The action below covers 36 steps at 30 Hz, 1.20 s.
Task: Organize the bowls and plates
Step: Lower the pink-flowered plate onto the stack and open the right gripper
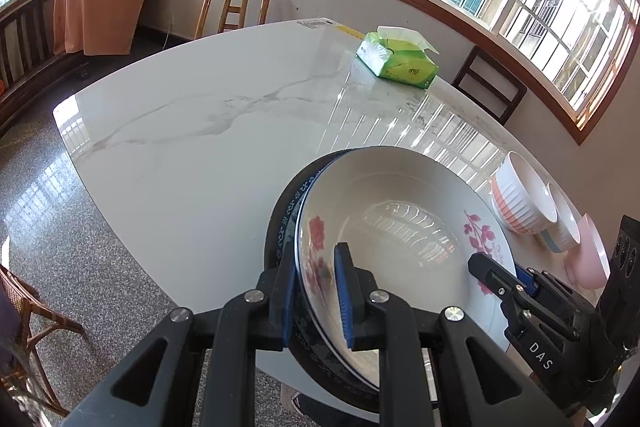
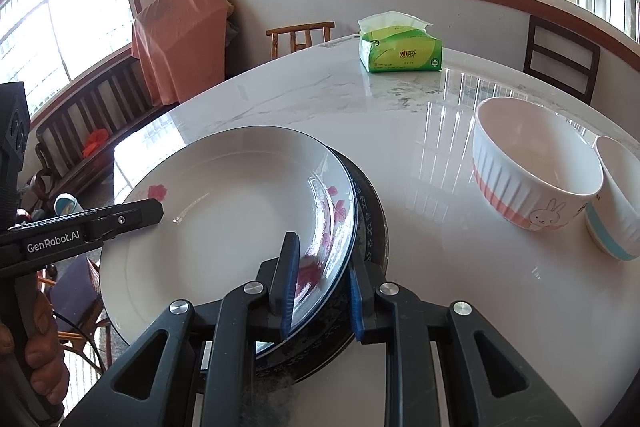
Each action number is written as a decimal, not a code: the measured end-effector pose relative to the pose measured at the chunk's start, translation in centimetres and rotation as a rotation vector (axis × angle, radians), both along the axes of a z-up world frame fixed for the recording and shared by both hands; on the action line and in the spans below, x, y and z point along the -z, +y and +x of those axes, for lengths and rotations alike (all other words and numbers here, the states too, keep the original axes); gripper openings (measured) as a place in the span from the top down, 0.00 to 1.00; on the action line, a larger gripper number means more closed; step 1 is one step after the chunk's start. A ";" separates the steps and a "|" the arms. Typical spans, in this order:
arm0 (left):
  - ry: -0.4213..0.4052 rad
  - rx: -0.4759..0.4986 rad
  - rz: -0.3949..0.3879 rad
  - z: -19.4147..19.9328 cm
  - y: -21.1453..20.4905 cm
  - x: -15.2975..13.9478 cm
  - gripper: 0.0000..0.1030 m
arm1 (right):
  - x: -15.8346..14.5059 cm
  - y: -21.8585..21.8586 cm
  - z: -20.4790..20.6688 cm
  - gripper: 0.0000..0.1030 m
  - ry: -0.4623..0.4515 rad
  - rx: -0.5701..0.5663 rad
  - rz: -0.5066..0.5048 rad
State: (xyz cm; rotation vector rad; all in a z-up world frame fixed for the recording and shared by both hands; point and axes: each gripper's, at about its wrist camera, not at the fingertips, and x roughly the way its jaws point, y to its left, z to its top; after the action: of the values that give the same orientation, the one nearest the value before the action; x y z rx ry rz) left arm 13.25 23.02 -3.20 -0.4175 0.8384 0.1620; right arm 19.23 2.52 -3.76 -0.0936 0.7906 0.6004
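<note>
A white plate with pink flowers point(image 1: 400, 227) point(image 2: 224, 227) rests in a dark blue-patterned plate point(image 1: 280, 227) point(image 2: 372, 219) near the table's front edge. My left gripper point(image 1: 316, 255) is shut on the white plate's left rim, one pad inside and one under it. My right gripper point(image 2: 322, 247) straddles the opposite rim; its outer pad stands a little off the edge, so it is open. To the right stand a white bowl with pink stripes point(image 2: 536, 163) point(image 1: 520, 199), a blue-banded bowl point(image 2: 616, 203) and a pink bowl point(image 1: 588, 255).
The marble table point(image 1: 200, 131) stretches away behind the plates. A green tissue pack point(image 1: 396, 61) point(image 2: 400, 51) lies at its far side. Wooden chairs point(image 1: 236, 7) point(image 2: 560, 55) stand around the table, and a rattan chair point(image 1: 24, 307) is at the near left.
</note>
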 end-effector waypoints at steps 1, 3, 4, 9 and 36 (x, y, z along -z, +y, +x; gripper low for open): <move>-0.001 0.000 -0.001 0.0 0.0 0.0 0.83 | 0.0 0.0 0.0 0.79 -0.001 0.000 -0.001; -0.003 0.000 0.003 -0.1 0.0 0.0 0.82 | -0.1 0.1 -0.1 0.75 -0.006 -0.002 -0.006; -0.003 -0.001 0.006 -0.2 0.0 0.0 0.83 | -0.1 0.2 -0.1 0.74 -0.011 -0.003 -0.010; -0.032 -0.016 0.061 -0.6 -0.3 -0.7 0.82 | -0.3 0.4 -0.3 0.67 -0.025 -0.008 -0.017; -0.008 -0.012 0.081 -1.0 -1.0 -0.3 0.80 | -0.6 -2.2 0.5 0.32 -0.045 0.096 0.080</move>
State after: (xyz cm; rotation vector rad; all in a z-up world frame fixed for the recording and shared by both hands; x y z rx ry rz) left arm 12.20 22.04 -2.93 -0.3468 0.8184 0.2049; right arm 19.77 0.29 -3.18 0.0040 0.7227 0.5363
